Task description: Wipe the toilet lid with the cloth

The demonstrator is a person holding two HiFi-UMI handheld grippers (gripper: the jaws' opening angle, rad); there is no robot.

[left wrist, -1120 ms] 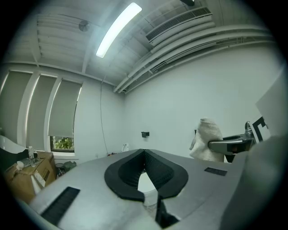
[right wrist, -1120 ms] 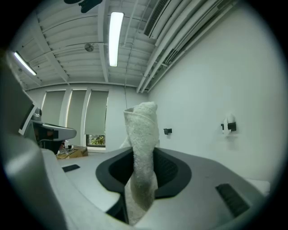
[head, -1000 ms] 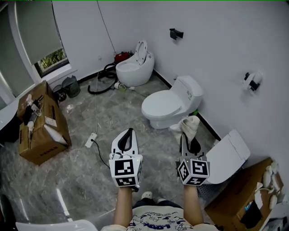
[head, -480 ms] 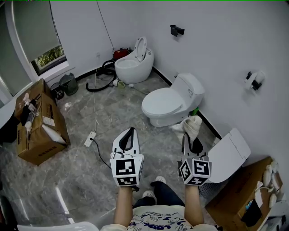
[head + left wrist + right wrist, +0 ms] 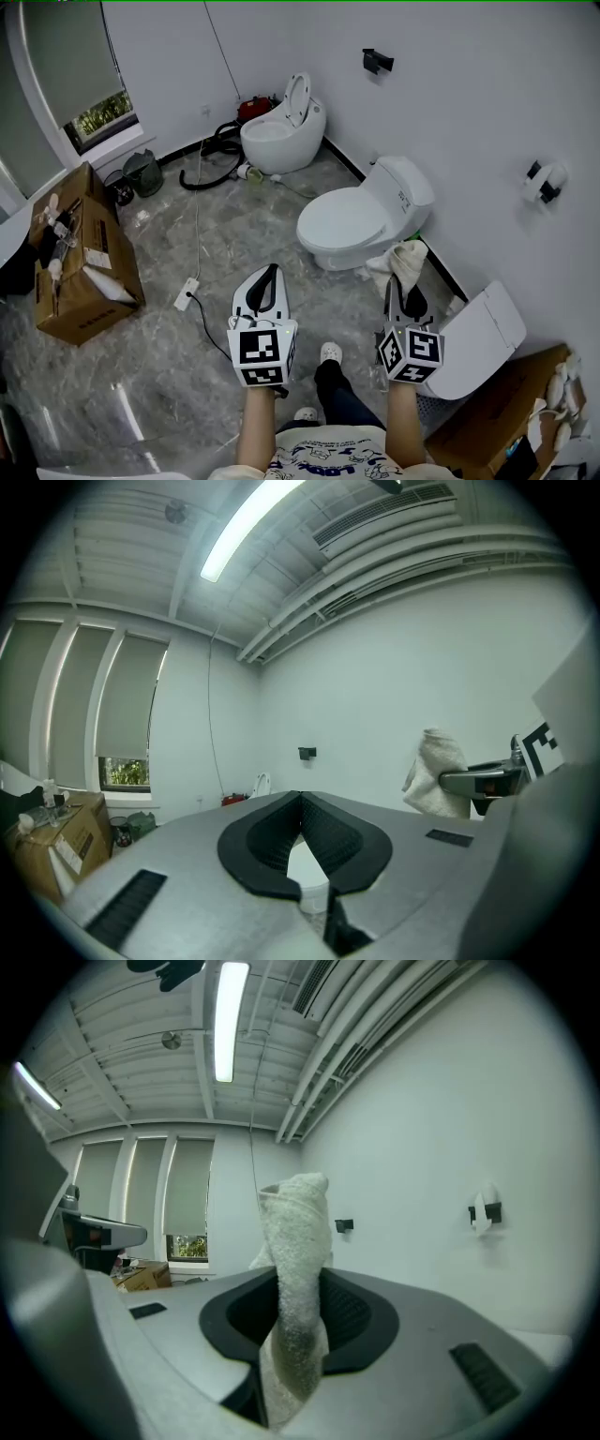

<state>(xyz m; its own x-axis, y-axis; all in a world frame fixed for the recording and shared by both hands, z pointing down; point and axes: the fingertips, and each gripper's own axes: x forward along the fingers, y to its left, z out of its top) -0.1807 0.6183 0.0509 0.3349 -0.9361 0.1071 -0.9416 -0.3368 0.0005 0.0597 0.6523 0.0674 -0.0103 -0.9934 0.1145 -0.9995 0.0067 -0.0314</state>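
Observation:
A white toilet (image 5: 361,214) stands against the right wall with its lid (image 5: 339,218) down. My right gripper (image 5: 401,281) is shut on a white cloth (image 5: 403,257) that sticks up past its tips, just to the right of the toilet's base; the cloth (image 5: 296,1269) is pinched between the jaws in the right gripper view. My left gripper (image 5: 265,283) is held over the floor, left of the right one, shut with nothing in it (image 5: 302,806). From the left gripper view the cloth (image 5: 437,774) shows at the right.
A second, egg-shaped toilet (image 5: 283,131) with raised lid stands in the far corner beside black hoses (image 5: 211,161). A cardboard box (image 5: 80,255) sits at left, a cable and plug (image 5: 188,291) on the floor, a loose white toilet lid (image 5: 478,339) at right.
The view has moved closer to the toilet and slightly right. Both grippers keep their pose, the right one still holding the cloth. A foot has stepped forward below.

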